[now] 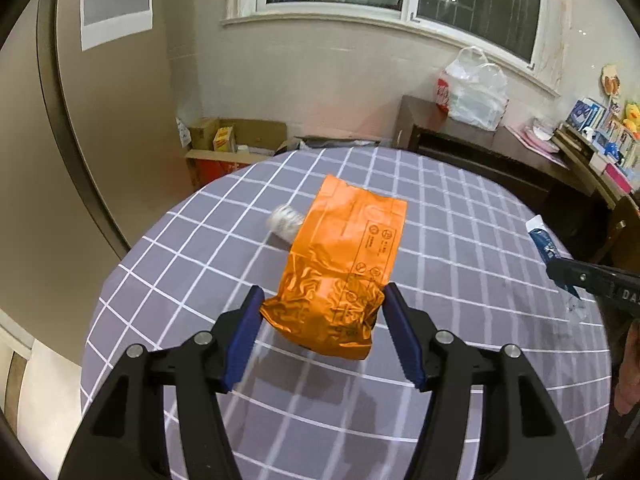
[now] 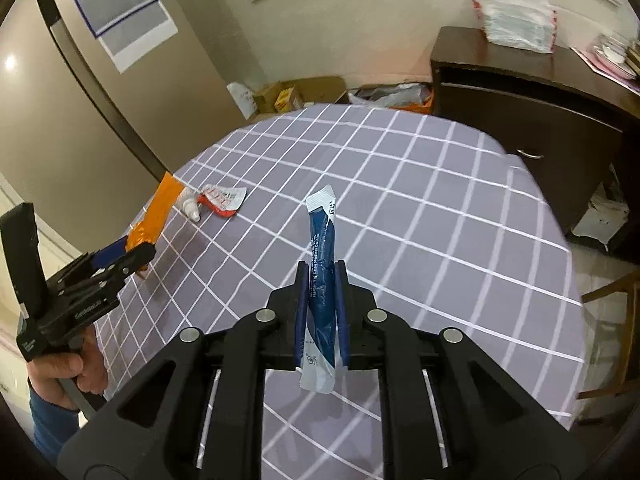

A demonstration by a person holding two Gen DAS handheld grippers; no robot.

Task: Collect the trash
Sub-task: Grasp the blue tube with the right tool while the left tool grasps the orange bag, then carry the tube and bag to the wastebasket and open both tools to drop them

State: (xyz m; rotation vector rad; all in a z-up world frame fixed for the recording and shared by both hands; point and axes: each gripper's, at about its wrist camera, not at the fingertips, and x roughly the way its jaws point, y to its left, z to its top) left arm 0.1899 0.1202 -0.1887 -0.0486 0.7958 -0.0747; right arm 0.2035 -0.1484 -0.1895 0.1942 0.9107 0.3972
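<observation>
Jaws of both grippers held trash: left gripper (image 1: 322, 308) pinched the orange bag (image 1: 344, 256) at frame centre, right gripper (image 2: 322, 280) clamped the blue sachet (image 2: 320, 264); red wrapper (image 2: 222, 200) and small white bottle (image 2: 189, 205) lay uncollected mid-left on the checked tablecloth (image 2: 440, 220).

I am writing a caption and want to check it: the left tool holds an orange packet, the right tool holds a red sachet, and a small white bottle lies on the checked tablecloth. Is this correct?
Not quite. The sachet in the right tool is dark blue and white, as the right wrist view shows. The rest is right: the left tool holds the orange packet, and the small white bottle lies on the checked tablecloth.
</observation>
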